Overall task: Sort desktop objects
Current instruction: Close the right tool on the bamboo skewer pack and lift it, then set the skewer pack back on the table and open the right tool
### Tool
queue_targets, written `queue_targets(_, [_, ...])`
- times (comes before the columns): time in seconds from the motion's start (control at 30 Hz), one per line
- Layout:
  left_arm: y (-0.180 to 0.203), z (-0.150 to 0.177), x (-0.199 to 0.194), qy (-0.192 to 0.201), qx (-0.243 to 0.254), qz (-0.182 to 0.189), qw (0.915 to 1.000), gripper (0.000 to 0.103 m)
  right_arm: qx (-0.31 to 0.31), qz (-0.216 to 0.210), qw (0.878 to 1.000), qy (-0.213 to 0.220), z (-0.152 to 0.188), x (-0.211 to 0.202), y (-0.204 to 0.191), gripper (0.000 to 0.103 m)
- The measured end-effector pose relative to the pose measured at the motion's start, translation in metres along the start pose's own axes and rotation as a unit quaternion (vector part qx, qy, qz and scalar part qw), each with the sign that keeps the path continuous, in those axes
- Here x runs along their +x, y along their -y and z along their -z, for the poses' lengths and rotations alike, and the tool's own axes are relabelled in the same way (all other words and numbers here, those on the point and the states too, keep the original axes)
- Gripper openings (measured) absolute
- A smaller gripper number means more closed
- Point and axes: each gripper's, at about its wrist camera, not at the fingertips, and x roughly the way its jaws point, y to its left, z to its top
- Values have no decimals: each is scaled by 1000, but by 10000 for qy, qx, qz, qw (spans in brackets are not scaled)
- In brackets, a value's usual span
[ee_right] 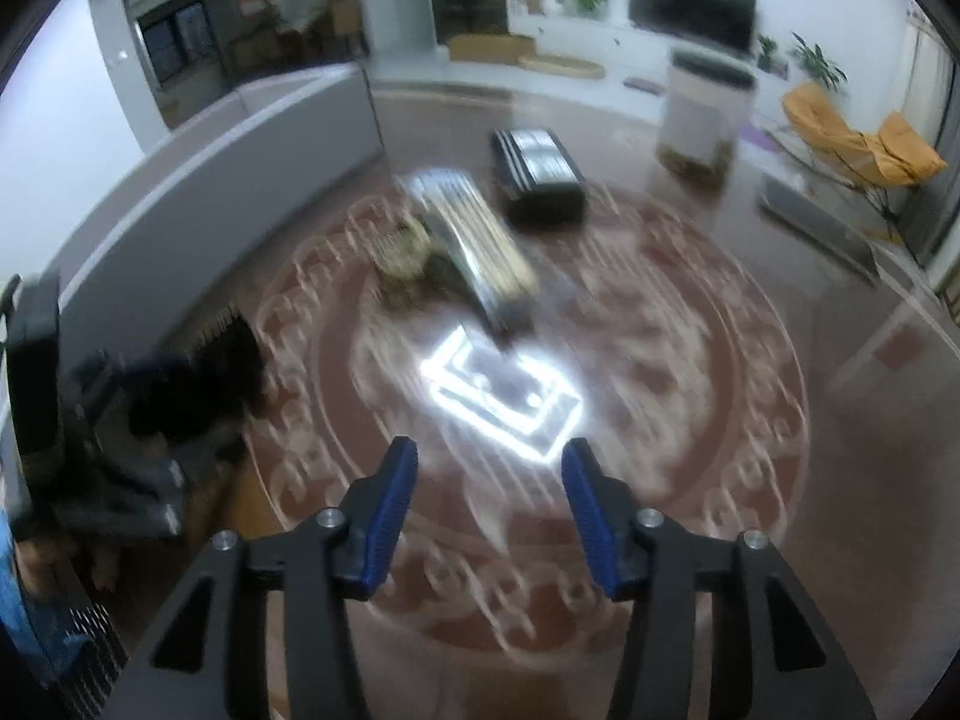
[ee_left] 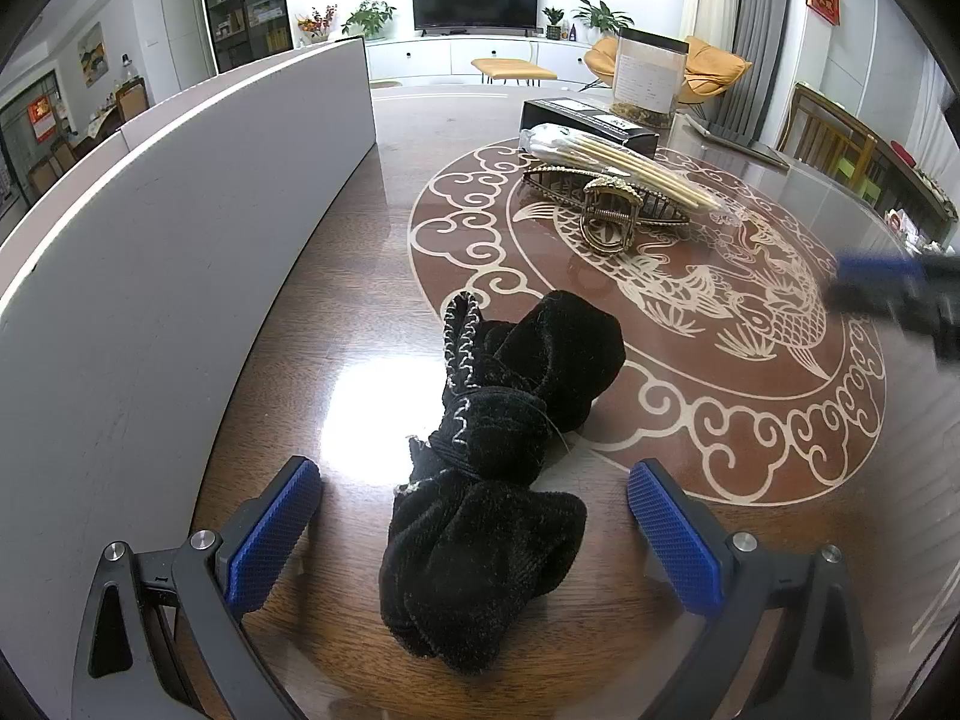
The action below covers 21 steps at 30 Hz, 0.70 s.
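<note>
A black velvet cloth bundle (ee_left: 504, 444) lies on the brown patterned table between the open fingers of my left gripper (ee_left: 474, 480), not gripped. Farther off lie a gold hair claw (ee_left: 609, 210), a pack of bamboo sticks (ee_left: 624, 159) and a black box (ee_left: 591, 120). My right gripper (ee_right: 489, 474) is open and empty above the table's middle; its view is blurred. It shows the sticks (ee_right: 474, 234), hair claw (ee_right: 402, 252), black box (ee_right: 537, 171) and black cloth (ee_right: 192, 384). The right gripper also shows blurred in the left wrist view (ee_left: 894, 288).
A tall grey-white box wall (ee_left: 180, 240) runs along the left of the table. A clear jar with a black lid (ee_left: 651, 75) stands at the far edge, also in the right wrist view (ee_right: 702, 120). The left gripper's body (ee_right: 90, 420) is at left.
</note>
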Motion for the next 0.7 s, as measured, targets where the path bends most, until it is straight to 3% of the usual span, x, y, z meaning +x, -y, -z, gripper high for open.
queue_targets(0.1, [0, 0, 0, 1, 3, 1, 10000, 103, 5, -100, 9998, 184, -39, 16, -10, 52])
queue_targets(0.3, [0, 0, 0, 2, 2, 6, 10000, 103, 200, -150, 9996, -120, -99, 83, -10, 51])
queue_targets(0.4, [0, 0, 0, 0, 2, 16, 10000, 103, 515, -310, 9980, -217, -112, 105, 0, 51])
queue_targets(0.47, [0, 1, 0, -3, 5, 29, 10000, 103, 701, -512, 9959, -265, -119, 113, 6, 32])
queue_targets(0.7, [0, 1, 0, -2, 5, 30, 10000, 103, 707, -312, 9968, -204, -109, 99, 14, 25])
